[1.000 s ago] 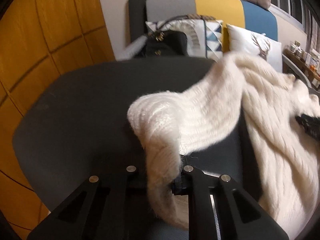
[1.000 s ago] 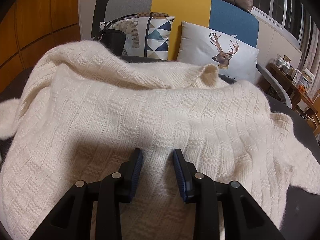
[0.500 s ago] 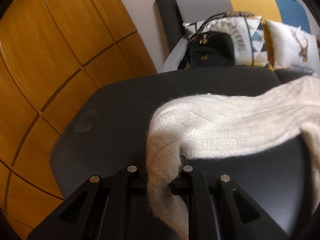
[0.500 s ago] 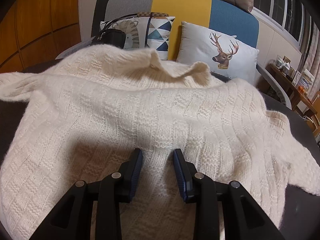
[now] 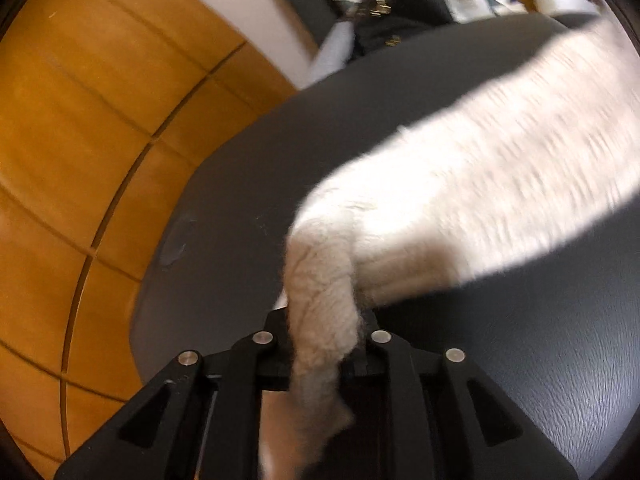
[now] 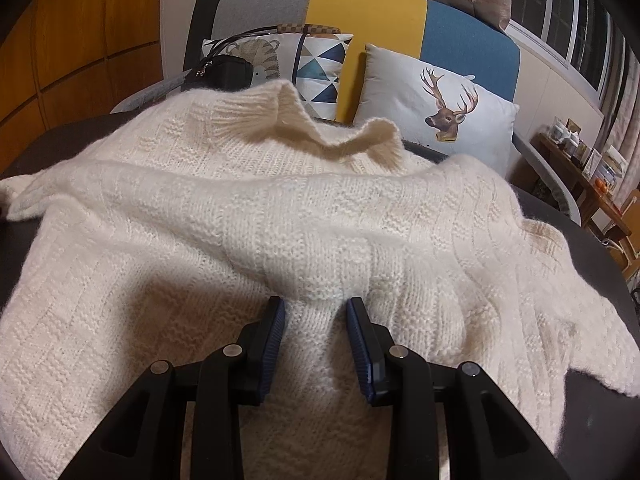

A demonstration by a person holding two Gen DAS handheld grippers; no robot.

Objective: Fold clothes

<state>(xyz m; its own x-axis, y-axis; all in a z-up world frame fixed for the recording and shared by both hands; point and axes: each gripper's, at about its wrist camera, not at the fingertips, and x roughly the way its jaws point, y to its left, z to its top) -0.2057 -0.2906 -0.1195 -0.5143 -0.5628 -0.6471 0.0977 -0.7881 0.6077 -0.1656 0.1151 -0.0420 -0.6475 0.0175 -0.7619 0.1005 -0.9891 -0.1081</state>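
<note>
A cream knitted sweater point(image 6: 280, 208) lies spread on a dark round table point(image 6: 592, 420), its ribbed collar point(image 6: 304, 120) at the far side. My right gripper point(image 6: 316, 312) is shut on a raised fold of the sweater's near edge, the blue pads point(image 6: 276, 340) pressing the knit from both sides. In the left wrist view one sleeve point(image 5: 460, 208) stretches out across the table point(image 5: 240, 180) towards its left rim. The cuff runs between the fingers of my left gripper point(image 5: 324, 320) and hangs below them. Those jaws are opening with the cuff still between them.
Orange wooden panels point(image 5: 80, 120) lie beyond the table's left rim. Behind the table stands a sofa with a black handbag point(image 5: 400, 12), a patterned cushion point(image 6: 316, 68) and a deer cushion point(image 6: 440, 112). A cluttered wooden shelf point(image 6: 592, 168) is at the far right.
My left gripper has carried the sleeve outward to the left and lower, turning as it went, so the sleeve is now pulled straight off the sweater's body. The right gripper has kept still.
</note>
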